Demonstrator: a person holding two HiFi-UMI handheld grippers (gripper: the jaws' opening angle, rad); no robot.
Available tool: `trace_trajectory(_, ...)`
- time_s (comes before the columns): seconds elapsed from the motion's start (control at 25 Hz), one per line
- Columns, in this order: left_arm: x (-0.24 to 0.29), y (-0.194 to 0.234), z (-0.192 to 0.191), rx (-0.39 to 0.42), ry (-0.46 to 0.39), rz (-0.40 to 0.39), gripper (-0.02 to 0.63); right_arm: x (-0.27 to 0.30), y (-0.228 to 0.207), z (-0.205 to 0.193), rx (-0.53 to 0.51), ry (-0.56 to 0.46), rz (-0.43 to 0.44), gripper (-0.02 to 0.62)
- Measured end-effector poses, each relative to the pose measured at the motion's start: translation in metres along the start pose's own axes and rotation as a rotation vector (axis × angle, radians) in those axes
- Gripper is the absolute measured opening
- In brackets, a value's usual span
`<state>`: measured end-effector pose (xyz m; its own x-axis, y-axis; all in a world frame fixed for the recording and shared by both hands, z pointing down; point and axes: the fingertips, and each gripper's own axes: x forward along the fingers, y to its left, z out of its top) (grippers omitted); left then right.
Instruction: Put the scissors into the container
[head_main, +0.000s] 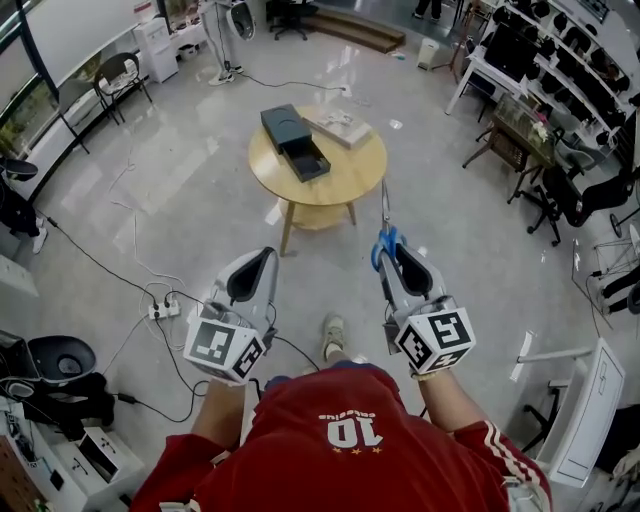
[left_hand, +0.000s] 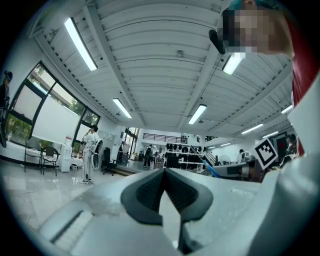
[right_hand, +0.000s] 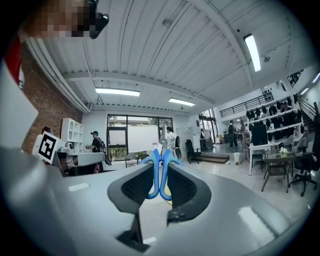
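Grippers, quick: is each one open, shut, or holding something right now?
Left gripper: jaws shut, nothing between them.
Right gripper: jaws shut on the blue-handled metal scissors.

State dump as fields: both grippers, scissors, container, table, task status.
left gripper: shut, empty
right gripper: shut on the scissors' blue handles
scissors: held in the air, blades pointing away from the person, toward the table
container: dark, on the table, looks open at the end nearer the person
table: round, wooden, ahead of the person, out past both grippers
other: pale flat item beside the container
task status: scissors not yet in the container
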<state>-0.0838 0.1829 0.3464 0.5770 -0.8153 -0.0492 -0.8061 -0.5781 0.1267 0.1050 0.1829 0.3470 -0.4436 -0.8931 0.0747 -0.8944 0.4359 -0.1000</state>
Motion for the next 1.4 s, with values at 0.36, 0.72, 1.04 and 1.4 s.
trace_trajectory(0.36, 0.037, 0.028, -0.004, 0.002, 0.011, 0.028, 0.002, 0.048, -0.022, 0.001, 0.015, 0.002, 0.032, 0.089)
trace_trajectory(0.72, 0.112, 0.055, 0.002, 0.015, 0.014, 0.033, 0.002, 0.11, -0.072, 0.01, 0.033, 0.0, 0.049, 0.089)
trace_trajectory(1.04, 0.184, 0.071, 0.003, 0.036, 0.032, 0.044, 0.002, 0.165, -0.123, 0.016, 0.062, 0.013, 0.082, 0.089)
trace_trajectory(1.4, 0.234, 0.081, 0.007, 0.085, 0.059, 0.096, 0.002, 0.201, -0.164, 0.017, 0.093, 0.02, 0.141, 0.089)
